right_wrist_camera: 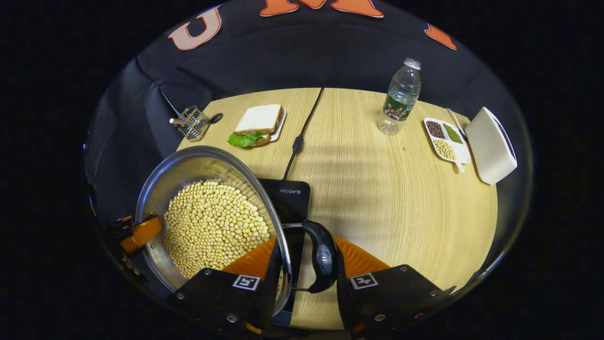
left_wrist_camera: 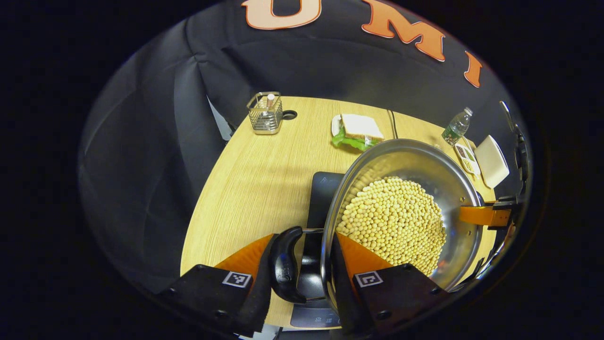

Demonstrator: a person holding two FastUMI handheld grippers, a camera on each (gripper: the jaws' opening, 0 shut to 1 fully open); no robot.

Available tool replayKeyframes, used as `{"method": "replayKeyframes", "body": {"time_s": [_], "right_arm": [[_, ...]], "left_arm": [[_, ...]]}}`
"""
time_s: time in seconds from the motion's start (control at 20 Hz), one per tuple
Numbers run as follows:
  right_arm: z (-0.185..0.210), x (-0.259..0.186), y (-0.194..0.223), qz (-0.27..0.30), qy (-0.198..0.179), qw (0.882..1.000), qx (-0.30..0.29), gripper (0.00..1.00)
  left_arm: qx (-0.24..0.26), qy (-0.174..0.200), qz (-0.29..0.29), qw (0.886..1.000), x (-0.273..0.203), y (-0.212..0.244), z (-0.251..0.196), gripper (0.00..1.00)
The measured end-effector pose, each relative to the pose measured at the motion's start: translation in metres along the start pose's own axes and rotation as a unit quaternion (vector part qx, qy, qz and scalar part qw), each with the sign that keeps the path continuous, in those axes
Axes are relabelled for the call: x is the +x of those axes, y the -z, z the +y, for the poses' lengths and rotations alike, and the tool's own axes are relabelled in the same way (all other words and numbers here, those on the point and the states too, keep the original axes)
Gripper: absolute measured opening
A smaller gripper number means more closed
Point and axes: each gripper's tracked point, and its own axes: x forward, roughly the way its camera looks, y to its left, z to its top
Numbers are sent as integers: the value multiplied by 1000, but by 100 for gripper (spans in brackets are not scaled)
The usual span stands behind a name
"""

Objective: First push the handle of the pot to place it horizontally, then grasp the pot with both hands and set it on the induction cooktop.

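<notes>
My left gripper [left_wrist_camera: 302, 264] clamps the pot's [left_wrist_camera: 415, 160] near rim and black handle [left_wrist_camera: 285, 264]; my right gripper [right_wrist_camera: 304, 264] grips the opposite handle [right_wrist_camera: 323, 262]. Its handle-to-handle axis runs between my grippers, the bean-filled pot over the induction cooktop [right_wrist_camera: 290, 196].

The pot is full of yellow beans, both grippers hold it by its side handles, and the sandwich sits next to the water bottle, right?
Not quite. The pot and both grips are as you say, but in the right gripper view the sandwich lies across the cable from the water bottle, near the wire basket.
</notes>
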Motion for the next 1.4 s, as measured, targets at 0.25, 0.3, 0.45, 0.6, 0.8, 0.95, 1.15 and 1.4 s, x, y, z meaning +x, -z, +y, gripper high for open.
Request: {"method": "replayKeyframes", "body": {"time_s": [0.25, 0.3, 0.45, 0.6, 0.8, 0.95, 1.15, 1.4], "right_arm": [[-1, 19, 7, 14, 10, 1000, 4, 55], [-2, 21, 7, 16, 13, 1000, 4, 55], [-4, 22, 4, 14, 18, 1000, 1, 54], [-6, 21, 3, 10, 20, 1000, -1, 55], [-5, 22, 1, 5, 13, 1000, 5, 60], [0, 17, -1, -6, -25, 999, 39, 69], [-13, 6, -5, -25, -55, 996, 66, 78], [-29, -21, -18, -66, -85, 991, 78, 83]], "left_arm": [[1, 12, 17, 1000, 15, 8, -9, 65], [0, 14, 22, 1000, 18, 12, -8, 64], [-6, 18, 25, 999, 22, 14, -6, 64], [-17, 29, 16, 999, 24, 14, -6, 64], [18, 18, 5, 1000, 26, 16, -7, 70], [53, -12, -1, 998, 17, 26, -13, 87], [42, -35, -18, 998, -2, 32, -5, 96], [25, -58, -37, 997, -31, 27, 6, 97]]}}
